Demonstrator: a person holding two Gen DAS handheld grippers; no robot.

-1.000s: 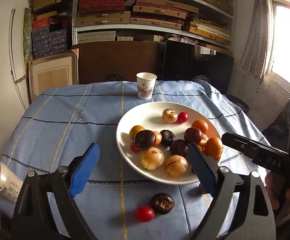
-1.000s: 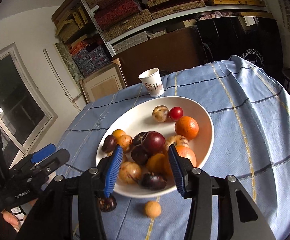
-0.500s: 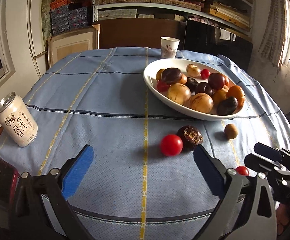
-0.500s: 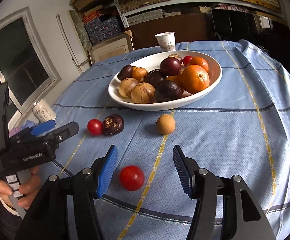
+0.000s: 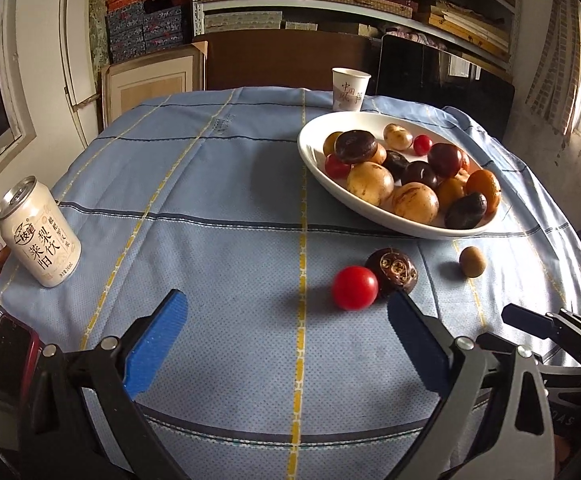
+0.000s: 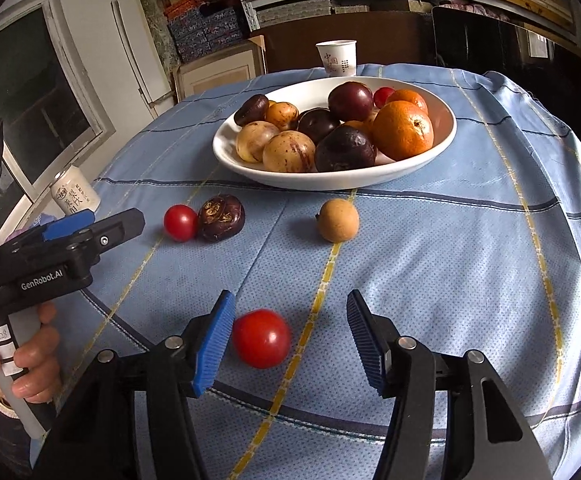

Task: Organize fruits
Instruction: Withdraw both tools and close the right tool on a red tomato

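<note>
Our right gripper [image 6: 290,334] has its jaws spread wide around a red tomato [image 6: 261,338] near the front edge of the table [image 6: 470,260]; the tomato sits just beside the left blue pad and apart from the other pad, with nothing gripped yet. Our left gripper [image 5: 286,328] also holds its jaws wide apart and empty, low over the cloth, with a second red tomato [image 5: 355,288] and a dark wrinkled fruit [image 5: 391,271] just ahead of its right finger, the two touching each other.

Further out, a small tan fruit [image 6: 337,220] lies alone on the cloth, near the front rim of the white plate [image 6: 448,128], which is already heaped with fruit in the far middle of the table. A paper cup [image 6: 336,58] stands behind the plate, and a drink can [image 5: 38,232] stands at the left edge.

We judge the main risk to be the off-centre tomato: if the jaws close from here, the near pad could nudge it first and roll it toward the front edge. A hard squeeze could also bruise it. Dropping it onto the crowded heap could knock another fruit off the plate.
</note>
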